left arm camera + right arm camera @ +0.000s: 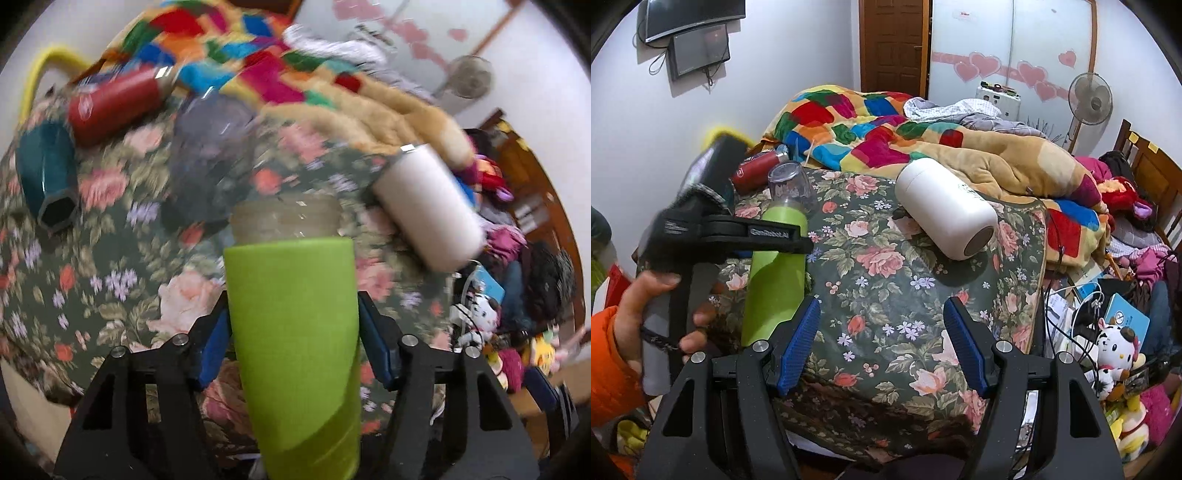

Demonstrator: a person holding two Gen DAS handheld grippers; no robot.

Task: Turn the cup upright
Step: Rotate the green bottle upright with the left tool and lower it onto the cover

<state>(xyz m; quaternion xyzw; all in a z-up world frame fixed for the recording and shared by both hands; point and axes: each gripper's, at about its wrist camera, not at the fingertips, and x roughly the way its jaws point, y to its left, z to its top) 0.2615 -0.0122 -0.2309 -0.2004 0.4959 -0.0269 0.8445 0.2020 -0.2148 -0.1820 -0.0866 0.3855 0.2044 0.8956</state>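
Left gripper was clamped on the green cup, blue pads pressed against both sides of its body. The cup pointed away from the left wrist camera, its clear end farthest out. From the right wrist view the cup stood nearly upright, slightly tilted, at the left edge of the floral cover, with the left gripper wrapped around its upper half and a hand in an orange sleeve holding the tool. Whether the cup's base touched the cover could not be told.

Right gripper was spread wide with nothing between its pads, hanging over the cover.

Around it: white flask on its side, mid-cover; clear tumbler just behind the green cup; red bottle lying behind that; teal hexagonal cup on its side at far left. Patchwork blanket heaped behind. The left view was motion-blurred.
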